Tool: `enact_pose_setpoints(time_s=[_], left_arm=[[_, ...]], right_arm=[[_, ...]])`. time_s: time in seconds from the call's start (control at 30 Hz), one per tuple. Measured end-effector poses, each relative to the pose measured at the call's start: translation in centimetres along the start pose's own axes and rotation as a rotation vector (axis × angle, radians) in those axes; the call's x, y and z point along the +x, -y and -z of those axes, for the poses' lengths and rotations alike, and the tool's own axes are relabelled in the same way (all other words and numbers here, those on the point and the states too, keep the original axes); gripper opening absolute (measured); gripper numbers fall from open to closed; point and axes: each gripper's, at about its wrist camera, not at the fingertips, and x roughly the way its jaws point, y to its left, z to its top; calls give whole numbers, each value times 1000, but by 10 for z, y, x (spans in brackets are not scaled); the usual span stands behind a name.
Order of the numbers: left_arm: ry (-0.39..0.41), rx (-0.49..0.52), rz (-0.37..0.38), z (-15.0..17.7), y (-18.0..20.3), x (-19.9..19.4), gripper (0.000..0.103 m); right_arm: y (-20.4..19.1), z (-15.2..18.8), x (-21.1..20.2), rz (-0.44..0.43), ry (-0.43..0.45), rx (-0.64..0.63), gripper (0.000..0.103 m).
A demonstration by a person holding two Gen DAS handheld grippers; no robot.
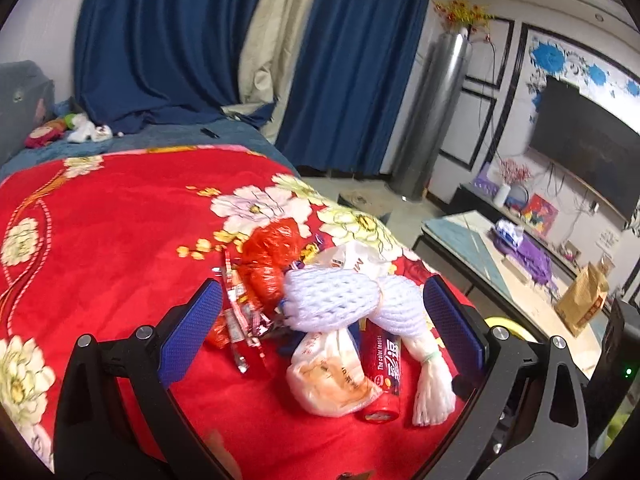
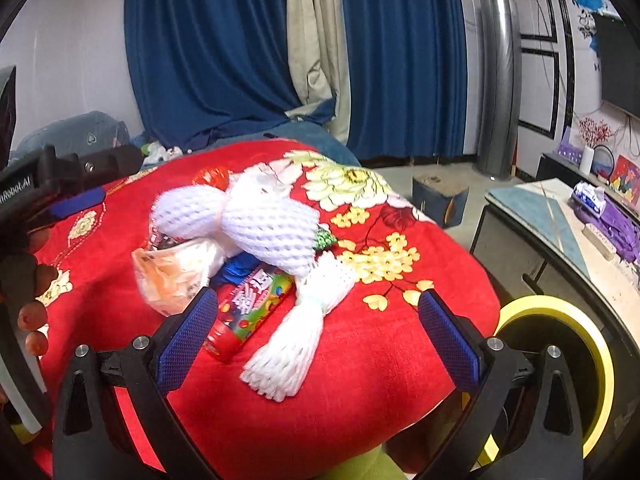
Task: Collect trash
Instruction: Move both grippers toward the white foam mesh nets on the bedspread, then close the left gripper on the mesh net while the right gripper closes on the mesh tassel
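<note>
The trash pile [image 1: 320, 320] lies near the corner of the bed, on a red floral blanket [image 1: 100, 220]. Two white foam fruit nets [image 2: 264, 232] lie on top, over one red candy tube [image 2: 244, 312], a crumpled white plastic bag [image 1: 328, 380], a red plastic bag [image 1: 268, 256] and several small wrappers [image 1: 240, 320]. Left gripper [image 1: 320, 328] and right gripper [image 2: 316, 336] both stand wide, holding nothing. A yellow-rimmed bin [image 2: 560, 360] sits just beside the bed's corner.

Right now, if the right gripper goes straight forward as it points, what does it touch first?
Probably the white foam fruit net, whose fringed end lies between the open right gripper fingers; the candy tube lies just left. Depth is uncertain.
</note>
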Motion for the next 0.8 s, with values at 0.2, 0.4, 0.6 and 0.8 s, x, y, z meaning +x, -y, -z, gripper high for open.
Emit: enact_pose_setpoints(time_s=[0.2,0.4,0.6,0.8], left_arm=[[-103,-43,8,-2,-10,36,92],[-134,-103,50,0,-21,51,92],[-161,-114,66,7,-21,57,74],[-145,-126,76,10,-19,48,48]], right_arm=[[9,5,24,-22,-80,48,97],[16,12,43,-94,-179,115,76],[24,23,51,-140,-241,169,55],[30,24,48,-153,-243,190,45]])
